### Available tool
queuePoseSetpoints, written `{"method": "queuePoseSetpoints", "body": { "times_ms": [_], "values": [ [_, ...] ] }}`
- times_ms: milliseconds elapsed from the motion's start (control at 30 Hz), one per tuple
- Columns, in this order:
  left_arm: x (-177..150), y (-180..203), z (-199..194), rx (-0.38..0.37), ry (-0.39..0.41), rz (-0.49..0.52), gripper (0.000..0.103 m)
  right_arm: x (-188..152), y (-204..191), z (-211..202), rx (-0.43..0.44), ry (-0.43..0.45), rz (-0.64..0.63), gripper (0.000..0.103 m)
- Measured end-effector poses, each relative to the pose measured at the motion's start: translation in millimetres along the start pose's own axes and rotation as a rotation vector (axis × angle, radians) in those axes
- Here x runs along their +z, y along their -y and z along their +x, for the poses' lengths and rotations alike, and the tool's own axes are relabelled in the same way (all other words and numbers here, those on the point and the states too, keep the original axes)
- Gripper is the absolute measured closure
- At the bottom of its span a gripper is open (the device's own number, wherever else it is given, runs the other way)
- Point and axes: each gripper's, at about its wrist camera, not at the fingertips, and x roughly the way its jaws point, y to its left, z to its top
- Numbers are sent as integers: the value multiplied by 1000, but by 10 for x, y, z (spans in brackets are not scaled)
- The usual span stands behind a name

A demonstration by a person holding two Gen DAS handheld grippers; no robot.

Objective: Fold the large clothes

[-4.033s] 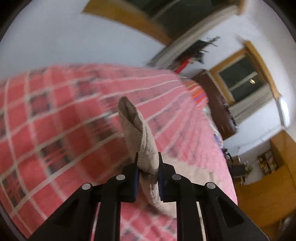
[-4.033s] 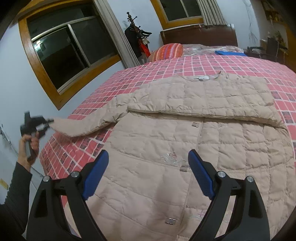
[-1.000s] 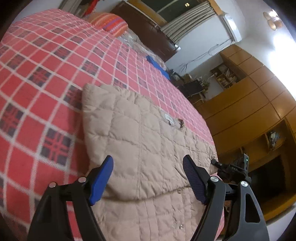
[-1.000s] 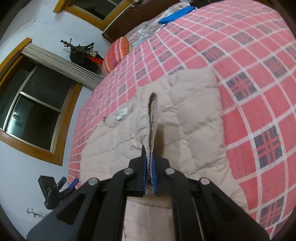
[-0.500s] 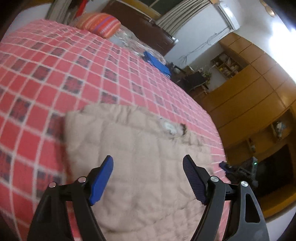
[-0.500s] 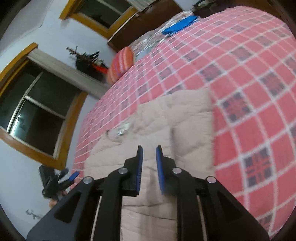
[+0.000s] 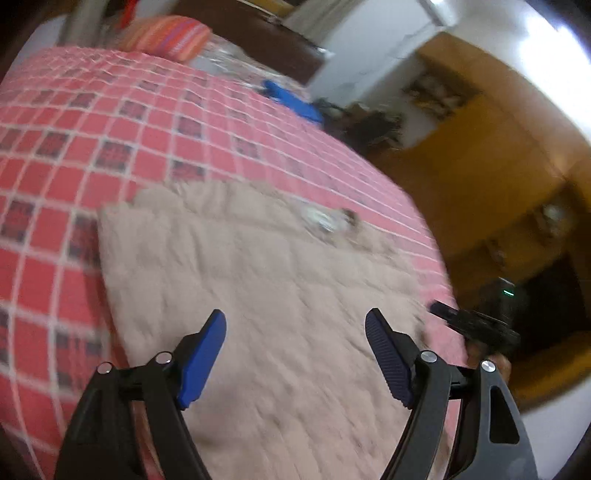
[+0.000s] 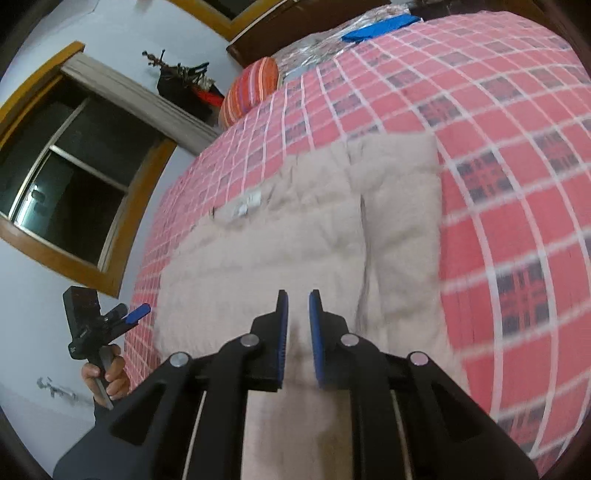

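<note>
A beige quilted jacket (image 7: 258,295) lies flat on the red plaid bed cover (image 7: 110,129), collar label (image 7: 321,221) at the far end. My left gripper (image 7: 295,317) hovers over the jacket's body, open wide, with nothing between its blue pads. In the right wrist view the jacket (image 8: 295,240) has a sleeve (image 8: 399,221) folded along its right side. My right gripper (image 8: 298,295) sits above the jacket with a narrow gap between its pads and nothing in it. A hand holds the left gripper (image 8: 107,321) off the bed's left edge. Both views are motion-blurred.
A striped pillow (image 8: 251,88) and a blue item (image 8: 380,27) lie at the head of the bed. A dark window (image 8: 62,166) is on the left wall. Wooden cabinets (image 7: 498,166) stand past the bed's right edge.
The left gripper let go of its sleeve, now folded onto the jacket. The right gripper, shut on the other sleeve a second ago, released it and its pads have parted slightly more.
</note>
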Motion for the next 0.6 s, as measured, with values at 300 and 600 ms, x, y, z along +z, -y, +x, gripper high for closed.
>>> {"method": "queuePoseSetpoints", "body": {
  "times_ms": [300, 600],
  "values": [
    [-172, -104, -28, 20, -17, -63, 25, -250, -23, -26, -13, -15, 37, 87],
    [-1270, -225, -1129, -9, -109, -42, 16, -1071, 293, -997, -11, -77, 34, 39]
  ]
}}
